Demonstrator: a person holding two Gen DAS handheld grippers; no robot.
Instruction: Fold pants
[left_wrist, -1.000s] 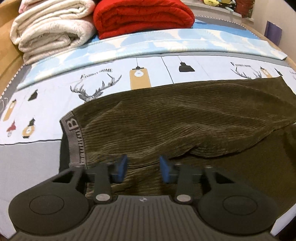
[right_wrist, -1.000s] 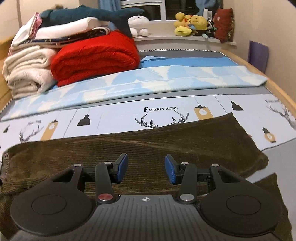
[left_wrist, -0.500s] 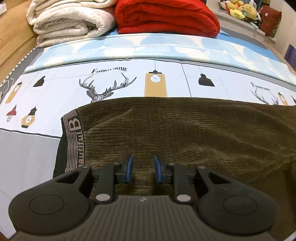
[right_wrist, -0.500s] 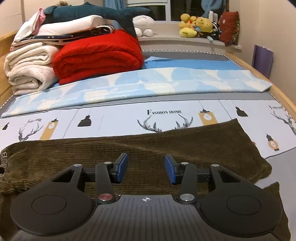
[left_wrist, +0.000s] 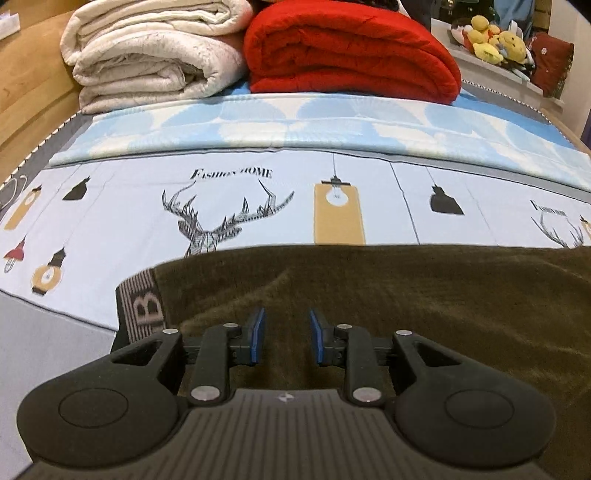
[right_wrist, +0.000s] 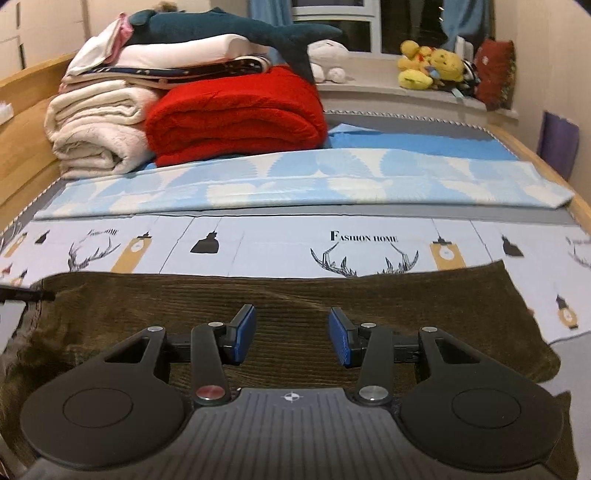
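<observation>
Dark olive corduroy pants (left_wrist: 406, 295) lie flat across the printed bedsheet, folded lengthwise, waistband (left_wrist: 142, 306) with a "B" at the left. In the right wrist view the pants (right_wrist: 369, 295) stretch to the leg ends at the right. My left gripper (left_wrist: 284, 334) is open and empty, above the fabric near the waistband. My right gripper (right_wrist: 291, 334) is open and empty, above the middle of the legs.
A cream blanket (left_wrist: 155, 55) and a red blanket (left_wrist: 351, 48) are stacked at the bed's far side, behind a light blue folded sheet (left_wrist: 295, 125). Plush toys (right_wrist: 428, 62) sit on the windowsill. A wooden bed frame (right_wrist: 22, 122) runs along the left.
The left gripper narrowed half a second ago and has opened again; it has risen and tilted up, showing more of the bed. The right gripper stayed open and lifted slightly.
</observation>
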